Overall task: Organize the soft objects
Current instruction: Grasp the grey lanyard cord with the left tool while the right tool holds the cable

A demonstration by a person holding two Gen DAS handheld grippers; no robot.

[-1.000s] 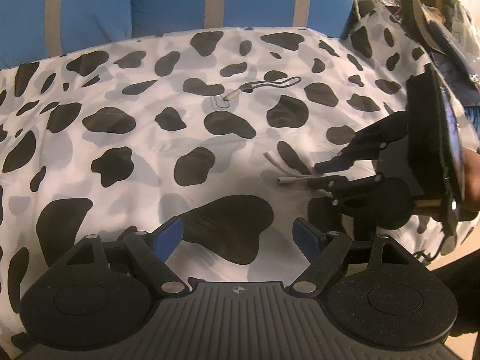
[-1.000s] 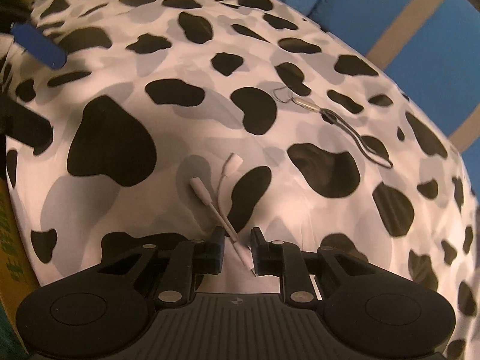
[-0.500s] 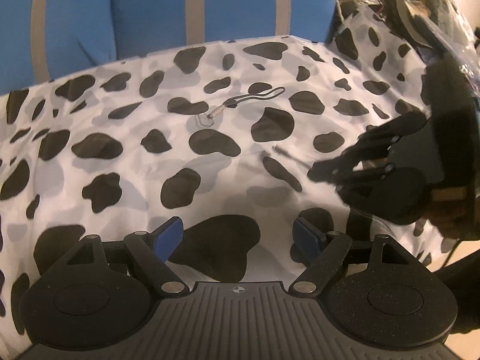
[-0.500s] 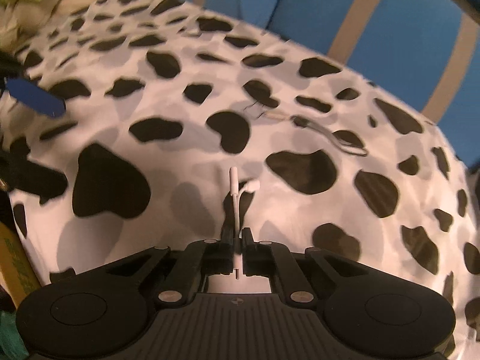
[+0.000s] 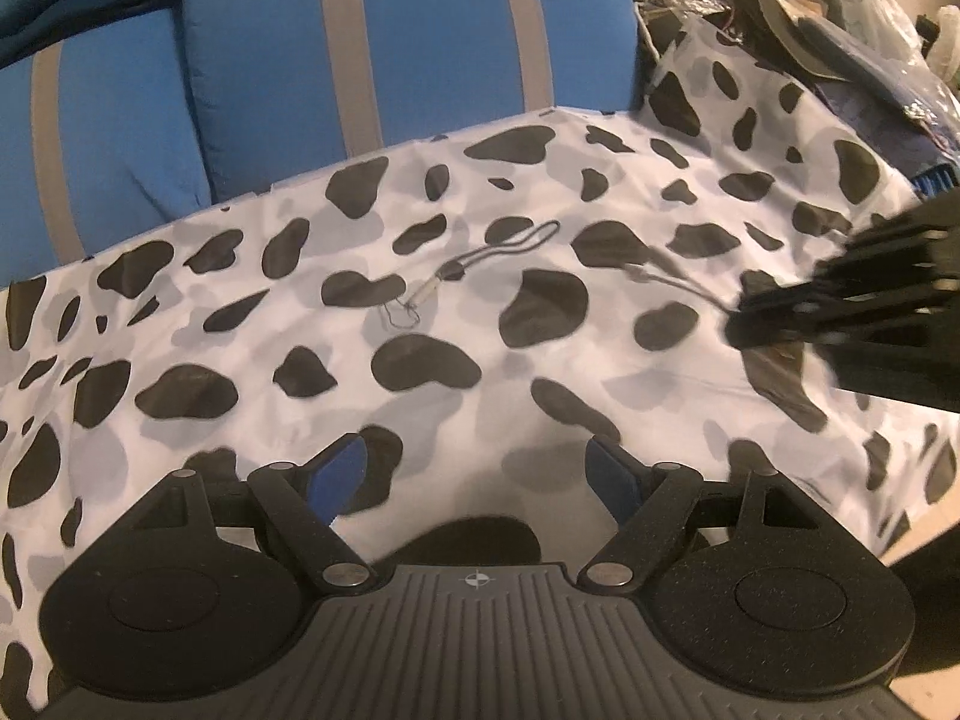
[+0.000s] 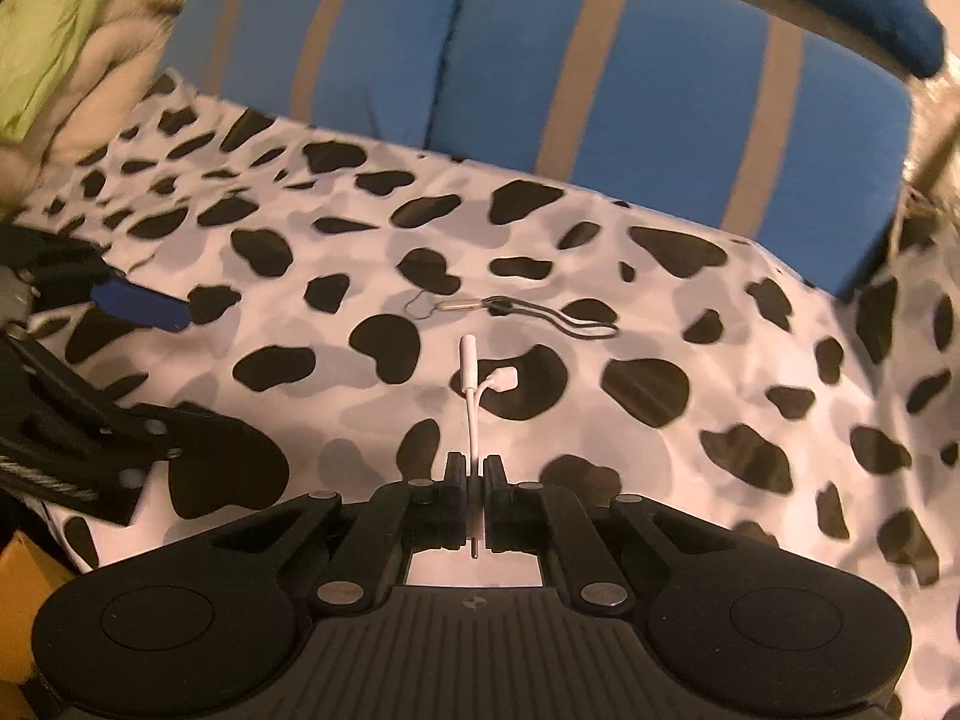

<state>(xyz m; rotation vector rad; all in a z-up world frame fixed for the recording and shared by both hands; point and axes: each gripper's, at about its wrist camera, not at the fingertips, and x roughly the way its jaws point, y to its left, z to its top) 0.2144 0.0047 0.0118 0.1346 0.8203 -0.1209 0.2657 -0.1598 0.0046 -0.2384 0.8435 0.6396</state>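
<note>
Right gripper (image 6: pixel 474 468): we see its jaws squeezed tight on the white cable (image 6: pixel 471 414). They closed on it just now.
White cable: it is thin and short. It sticks up from between the black jaws. It has two small plug ends up top, one standing straight and one bent to the right. A tiny metal tip pokes out below the jaws. The cable hangs above the spotted sheet (image 6: pixel 690 468) and does not touch it.
Left gripper (image 5: pixel 477 468): its jaws stand wide apart with nothing between them. The blue pads (image 5: pixel 339 471) face each other over the sheet.
Spotted sheet: it is white with black and gray blobs, like a cow. It covers the soft seat in front of us.
Black strap (image 6: pixel 540 315): it lies flat on the sheet, past the cable. It has a loop at one end and a thin wire loop at the other. It is apart from both grippers.
Blue cushions (image 6: pixel 630 78): they stand behind the sheet. They have tan stripes going up and down.
Side piles: we see green and cream cloth (image 6: pixel 54 60) at the left of the right view. We see a dark messy heap (image 5: pixel 840 42) at the top right of the left view. We cannot tell what is in it.
</note>
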